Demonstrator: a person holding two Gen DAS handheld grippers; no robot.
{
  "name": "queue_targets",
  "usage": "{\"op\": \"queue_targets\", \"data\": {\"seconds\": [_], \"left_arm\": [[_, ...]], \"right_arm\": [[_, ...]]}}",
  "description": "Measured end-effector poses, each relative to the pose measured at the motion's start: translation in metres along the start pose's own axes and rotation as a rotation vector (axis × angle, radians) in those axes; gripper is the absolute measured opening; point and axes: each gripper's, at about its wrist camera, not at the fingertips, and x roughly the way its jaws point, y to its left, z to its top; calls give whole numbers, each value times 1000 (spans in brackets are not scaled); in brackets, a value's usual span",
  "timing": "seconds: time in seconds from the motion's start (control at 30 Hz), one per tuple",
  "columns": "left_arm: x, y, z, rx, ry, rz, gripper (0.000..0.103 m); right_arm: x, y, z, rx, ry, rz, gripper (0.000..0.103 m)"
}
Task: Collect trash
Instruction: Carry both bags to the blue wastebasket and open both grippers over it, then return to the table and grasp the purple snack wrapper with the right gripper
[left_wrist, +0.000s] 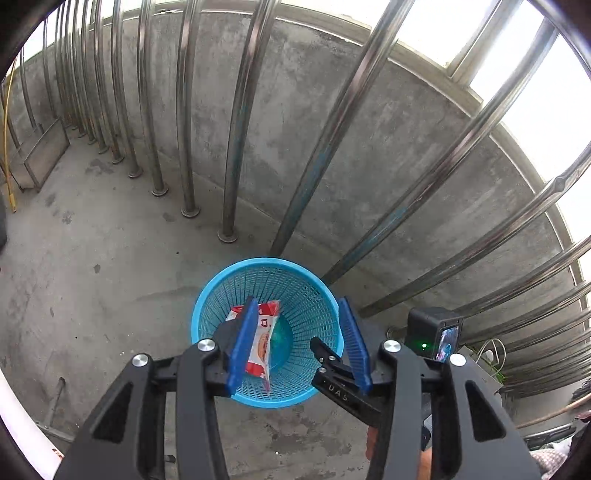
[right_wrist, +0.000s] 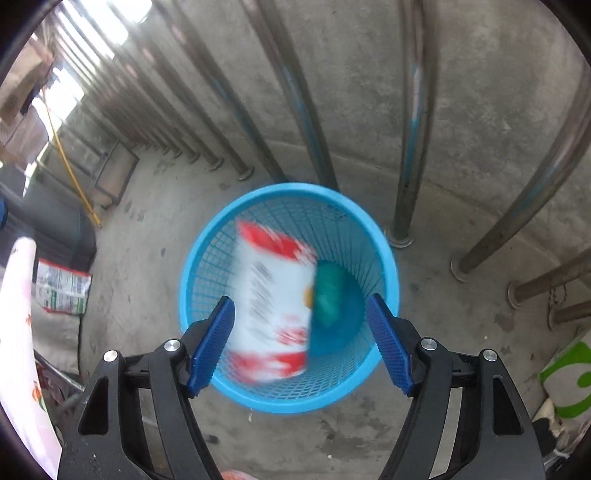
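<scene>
A blue mesh waste basket (left_wrist: 325, 295) stands on the concrete floor by the steel railing; it also shows in the right wrist view (right_wrist: 384, 251). A red and white snack wrapper (right_wrist: 273, 302), blurred, is inside the basket mouth between my open right gripper's (right_wrist: 299, 339) jaws, touching neither. In the left wrist view the wrapper (left_wrist: 264, 339) lies in the basket. My left gripper (left_wrist: 299, 339) is open and empty above the basket. A green item (right_wrist: 327, 295) lies at the basket's bottom.
Steel railing posts (left_wrist: 236, 147) and a low concrete wall (left_wrist: 332, 110) stand right behind the basket. Another printed wrapper (right_wrist: 62, 291) lies on the floor at left. A metal frame (left_wrist: 44, 155) and yellow rod (right_wrist: 70, 173) lie far left. A green and white bag (right_wrist: 569, 380) is at right.
</scene>
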Motion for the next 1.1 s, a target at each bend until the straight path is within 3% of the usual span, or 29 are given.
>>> {"op": "queue_targets", "data": {"seconds": [0.13,0.33,0.57,0.7,0.87,0.97,1.1], "left_arm": [[-30,-2,-3,-8,-62,4,52],[-103,0,-13,9,-192,13,65],[-226,14,-55,16,-311,96,65],[-303,34,-112,-33,-380,187,66],[-389,81,-213,-223,-486,309,66],[-428,112,-279,-365,-542,413,66],[-462,145,-354,-539,-590,455,66]], "right_arm": [[-25,-13,3,77,-70,27,70],[-73,11,2,56,-187,57,71],[-134,71,-5,-59,-287,227,71],[-158,110,-17,-176,-268,367,71],[-181,158,-36,-318,-185,529,71],[-189,194,-59,-393,-94,625,71],[-189,242,-106,-545,54,718,70]]}}
